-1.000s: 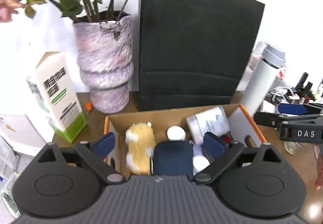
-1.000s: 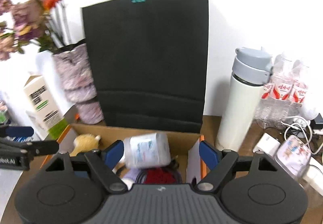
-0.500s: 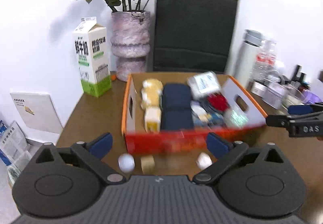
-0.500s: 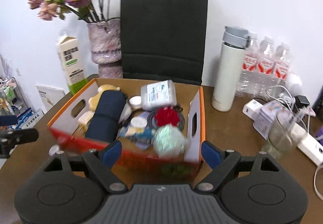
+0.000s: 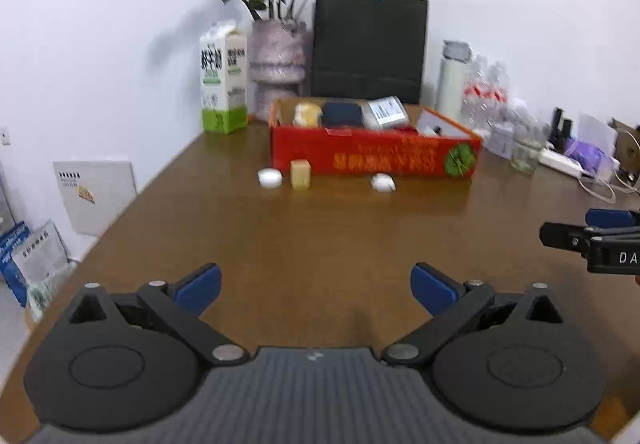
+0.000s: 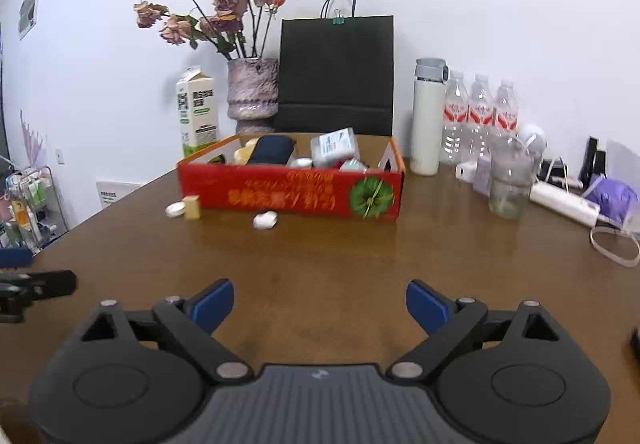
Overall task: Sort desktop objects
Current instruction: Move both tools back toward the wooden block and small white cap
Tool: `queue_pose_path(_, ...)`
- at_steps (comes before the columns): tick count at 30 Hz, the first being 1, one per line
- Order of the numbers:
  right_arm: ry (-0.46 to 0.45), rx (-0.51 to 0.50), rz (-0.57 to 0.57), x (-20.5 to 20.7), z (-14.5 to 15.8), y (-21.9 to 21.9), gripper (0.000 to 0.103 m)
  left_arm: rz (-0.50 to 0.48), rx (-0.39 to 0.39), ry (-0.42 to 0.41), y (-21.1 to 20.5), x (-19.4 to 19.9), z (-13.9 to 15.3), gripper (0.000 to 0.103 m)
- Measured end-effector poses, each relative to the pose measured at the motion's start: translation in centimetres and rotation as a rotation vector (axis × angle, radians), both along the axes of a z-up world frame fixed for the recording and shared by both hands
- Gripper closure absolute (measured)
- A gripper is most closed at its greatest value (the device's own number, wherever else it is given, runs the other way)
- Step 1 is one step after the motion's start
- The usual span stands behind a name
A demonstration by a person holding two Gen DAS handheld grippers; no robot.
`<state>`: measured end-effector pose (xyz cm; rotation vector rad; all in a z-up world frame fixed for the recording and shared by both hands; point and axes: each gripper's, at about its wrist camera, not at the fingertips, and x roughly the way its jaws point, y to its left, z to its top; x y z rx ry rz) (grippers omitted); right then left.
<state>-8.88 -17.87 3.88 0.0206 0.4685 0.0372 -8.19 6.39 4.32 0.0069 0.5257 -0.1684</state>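
The red cardboard box is shown near the back of the brown table, already holding several sorted items: a dark blue pouch, a yellow plush toy, a white labelled container and some smaller pieces that cannot be identified. Three small objects are seen outside the box, on the table just in front of its long wall: one white round cap, one tan cube and one white rounded piece. The task is therefore judged to be well advanced but unfinished, with these three objects left to be placed.

The left gripper is held low over the near part of the table, well apart from the box; its blue-padded tongs are spread wide and nothing is held between them. The right gripper is likewise held wide apart and empty, at a similar distance from the box.

Behind the box are counted one milk carton, one vase of dried roses, one black paper bag, one white flask, three water bottles and one glass jar.
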Motion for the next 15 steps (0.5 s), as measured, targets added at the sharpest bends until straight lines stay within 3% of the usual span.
queue_pose_path(7,-0.073,-0.053,0.032,-4.7,-0.3,1.7,0.010,0.029,-0.018,0.005,-0.6,-2.1,-1.1,0.000)
queue_pose_path(10,-0.068,-0.072,0.021,-4.6,-0.5,1.9,0.010,0.030,-0.019,0.013,-0.8,-1.4,-1.2,0.000)
queue_pose_path(15,-0.014,-0.007,0.035,-2.5,-0.8,1.3,0.012,0.028,-0.049,0.043,-0.2,1.0,-1.0,0.001)
